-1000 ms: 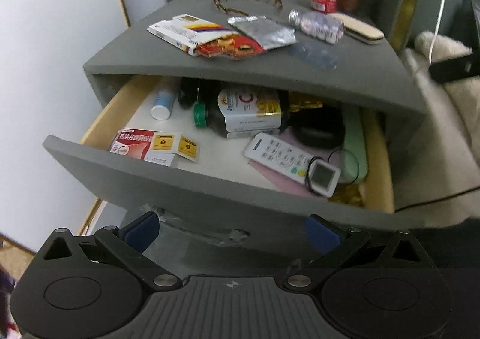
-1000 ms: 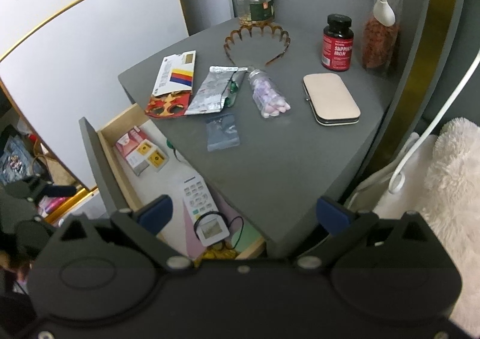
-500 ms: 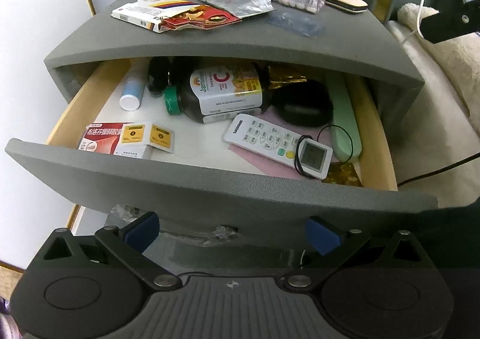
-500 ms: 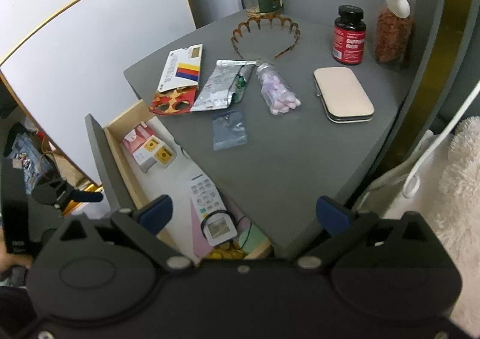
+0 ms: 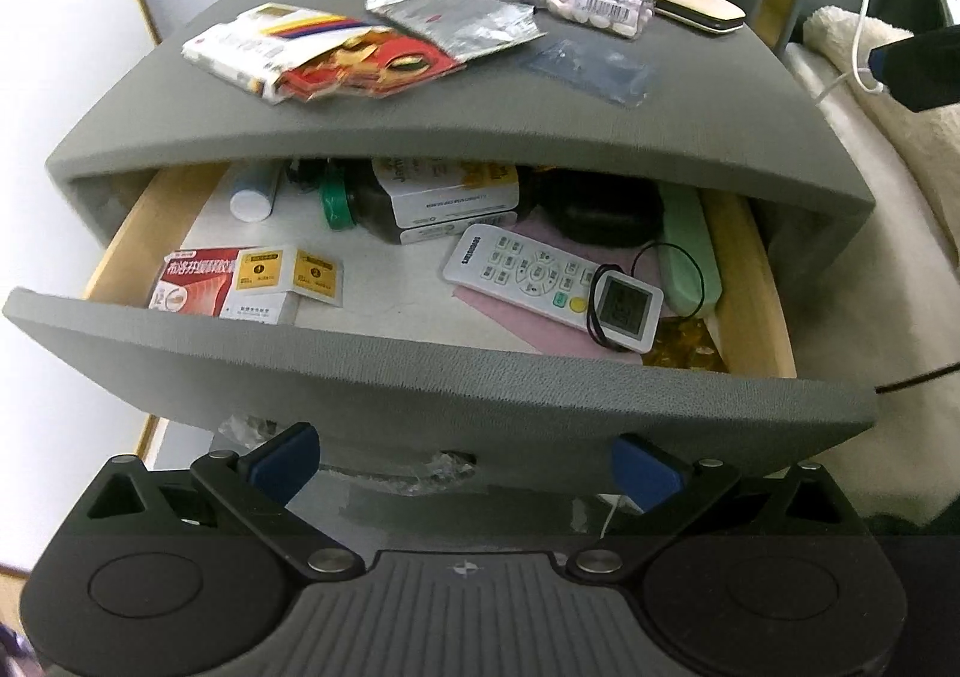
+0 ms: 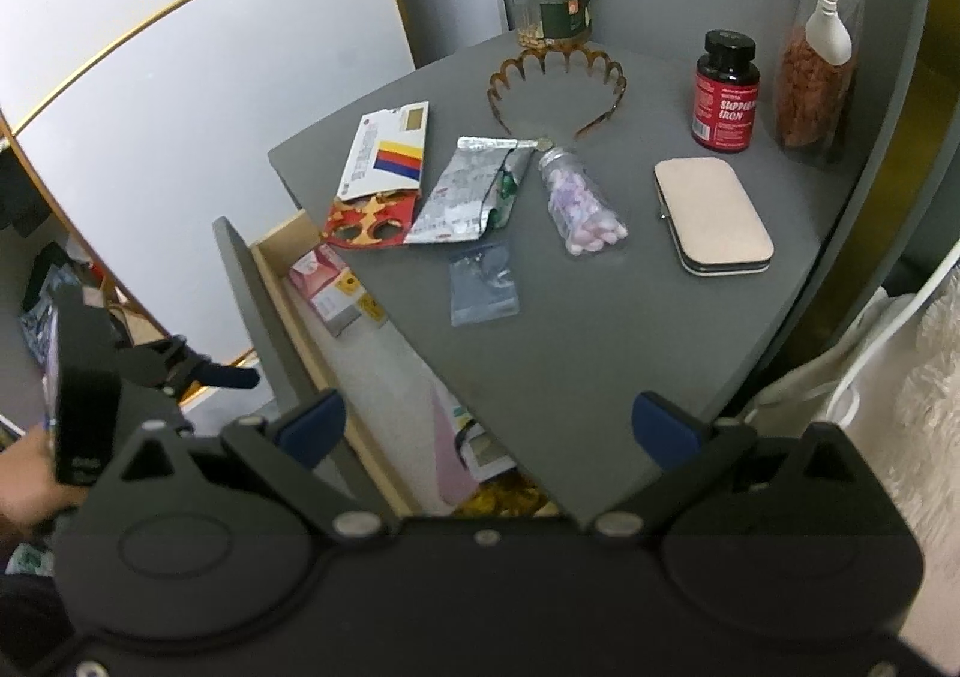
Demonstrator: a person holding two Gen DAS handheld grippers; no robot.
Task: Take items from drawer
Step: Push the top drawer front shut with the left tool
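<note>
The grey nightstand drawer stands pulled out. Inside lie a red and white medicine box, a white remote, a small digital display, a brown bottle with a green cap, a white tube, a black case and a green case. My left gripper is open and empty, low in front of the drawer's front panel. My right gripper is open and empty, hovering over the near corner of the nightstand top. The top hides most of the drawer in the right wrist view.
On the top lie a brown headband, a pill bottle, a beige case, a red supplement bottle, a silver pouch, a torn box and a small plastic bag. White fleece and cables lie to the right.
My left gripper has come closer to the drawer and looks further down into it. The right gripper has shifted over the top, whose edge now hides the remote.
</note>
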